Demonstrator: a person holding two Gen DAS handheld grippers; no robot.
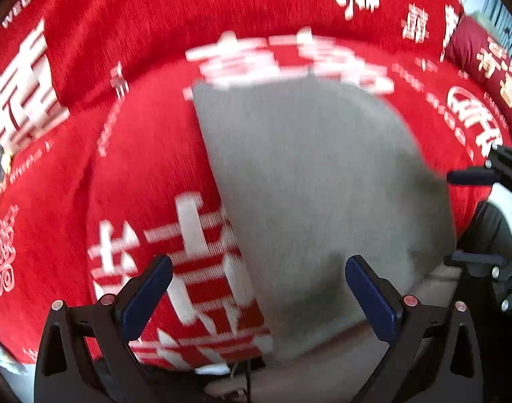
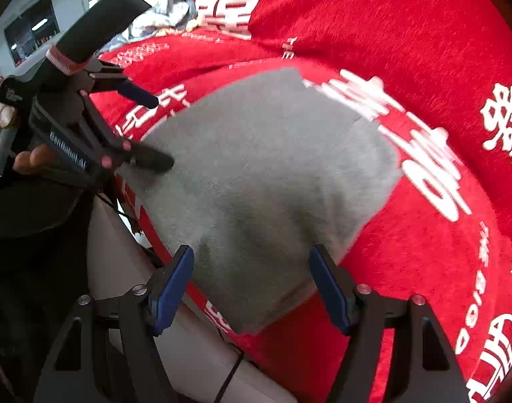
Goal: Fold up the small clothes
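Right wrist view: both the right tool (image 2: pixel 251 285) and left tool (image 2: pixel 162 132) gape wide, empty, over the grey garment (image 2: pixel 266 181).

The garment (image 2: pixel 266 174) is plain heather grey, unpatterned. The cover (image 2: pixel 407 50) beneath it is bright red, woven with large white characters and small white lettering. Both the left tool (image 1: pixel 258 288) and the right tool (image 2: pixel 251 285) are black with dark blue pads (image 2: pixel 170 288).

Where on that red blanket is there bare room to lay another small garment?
Bare red blanket lies beyond and right of the grey cloth. Crowded: the near edge, with both grippers, left and right, and the far-left corner's pale heap of clothes.
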